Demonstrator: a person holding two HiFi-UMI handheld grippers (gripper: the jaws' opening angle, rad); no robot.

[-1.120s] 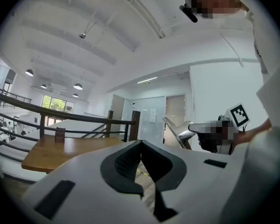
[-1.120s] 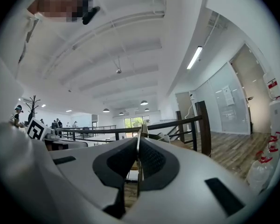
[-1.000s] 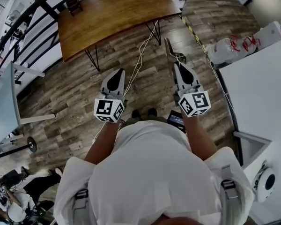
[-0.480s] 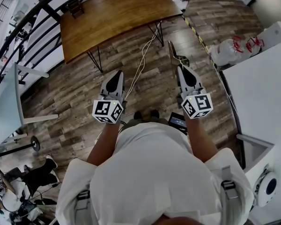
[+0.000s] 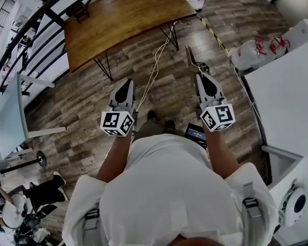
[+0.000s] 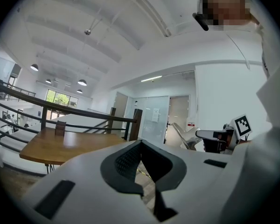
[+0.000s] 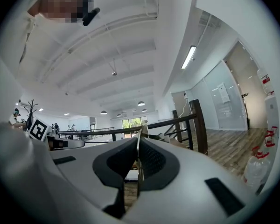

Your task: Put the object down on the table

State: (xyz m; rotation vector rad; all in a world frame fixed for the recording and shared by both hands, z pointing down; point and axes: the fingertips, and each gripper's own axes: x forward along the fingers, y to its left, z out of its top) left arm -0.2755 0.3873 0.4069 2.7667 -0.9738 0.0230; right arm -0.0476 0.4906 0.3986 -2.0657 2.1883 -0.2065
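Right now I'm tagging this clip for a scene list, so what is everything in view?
table: one, brown wood, top centre
chair: one, dark, at the table's far side
railing: one, black, upper left
cable: one, white, on the plank floor between the grippers
jugs: several, white with red caps, upper right
counter: one, white, right edge
flat piece: one, thin, pale-edged, sticking out of the right gripper
shirt: one, white, on the person, bottom centre
left gripper: one, white, jaws together with nothing between them
right gripper: one, white, shut on the flat piece
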